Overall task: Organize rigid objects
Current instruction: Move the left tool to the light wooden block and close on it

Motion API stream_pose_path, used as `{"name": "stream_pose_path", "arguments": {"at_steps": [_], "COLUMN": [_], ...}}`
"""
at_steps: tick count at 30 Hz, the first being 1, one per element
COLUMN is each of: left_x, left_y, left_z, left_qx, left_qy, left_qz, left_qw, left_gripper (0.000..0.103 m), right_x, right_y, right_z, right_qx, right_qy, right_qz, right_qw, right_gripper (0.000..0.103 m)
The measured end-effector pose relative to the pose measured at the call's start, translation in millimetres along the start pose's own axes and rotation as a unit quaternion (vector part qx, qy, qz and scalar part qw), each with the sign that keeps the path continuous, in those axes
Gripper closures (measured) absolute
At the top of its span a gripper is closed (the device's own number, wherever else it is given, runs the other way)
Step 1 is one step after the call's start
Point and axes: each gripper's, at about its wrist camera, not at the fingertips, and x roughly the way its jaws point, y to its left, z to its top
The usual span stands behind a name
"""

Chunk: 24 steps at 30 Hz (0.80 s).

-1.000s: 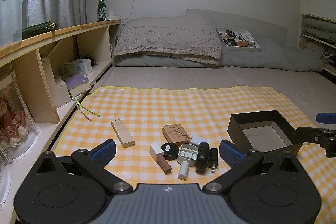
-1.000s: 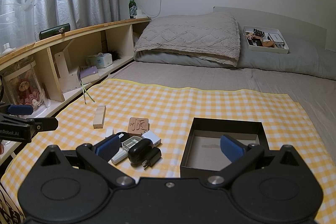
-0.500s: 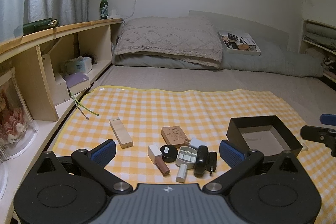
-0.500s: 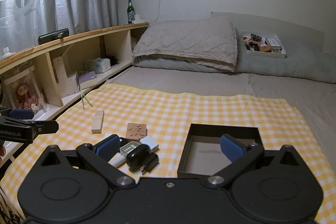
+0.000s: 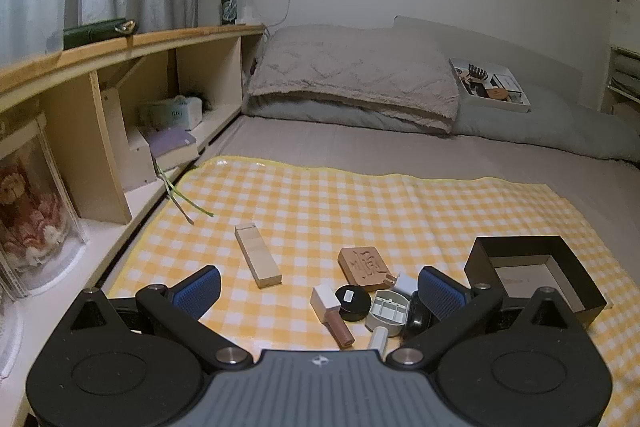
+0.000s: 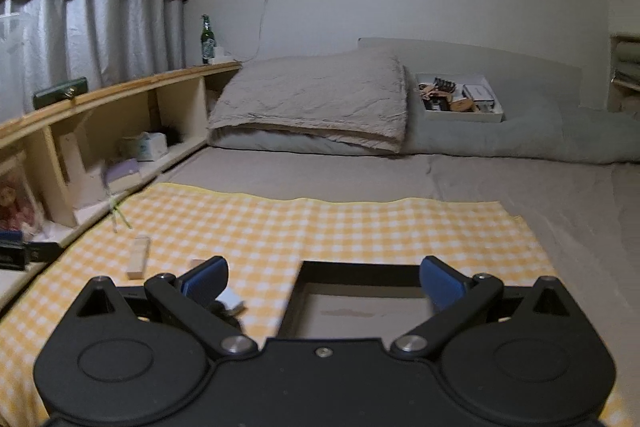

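Left gripper spread wide and holding nothing, hovering over a cluster of small rigid items on the yellow checked cloth. Right gripper likewise spread and empty, poised above the black open box, the presumed destination, which lies to the right of the cluster.

Counted in the left wrist view: one pale wooden block, lying apart to the left; one carved wooden tile; one black round compact; one brown lip-gloss tube with a white cap; one grey compartmented case; one small white cylinder; one white cube-like piece; and one dark rounded item, largely hidden behind the right finger (identity unclear).

All appear light and stiff, unlikely to deform. The block offers flat parallel sides, best pinched across its narrow width. The tube and cylinder look smooth and may roll or slip; grasp across the middle. The clustered pieces touch, so neighbours may shift.
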Motion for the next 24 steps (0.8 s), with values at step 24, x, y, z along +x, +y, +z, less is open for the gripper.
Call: {"name": "stream_pose_path", "arguments": {"at_steps": [24], "left_x": [157], "left_y": [29], "left_z": [50], "left_qx": [-0.028], "left_qy": [0.069], "left_qz": [0.078], "left_qw": [0.9942], "left_gripper": [0.000], "right_x": [121], "right_y": [-112], "right_z": [-32], "right_qx": [0.100], "right_qy": [0.192], "right_qz": [-0.062], "right_qw": [0.974], "right_gripper": [0.012]}}
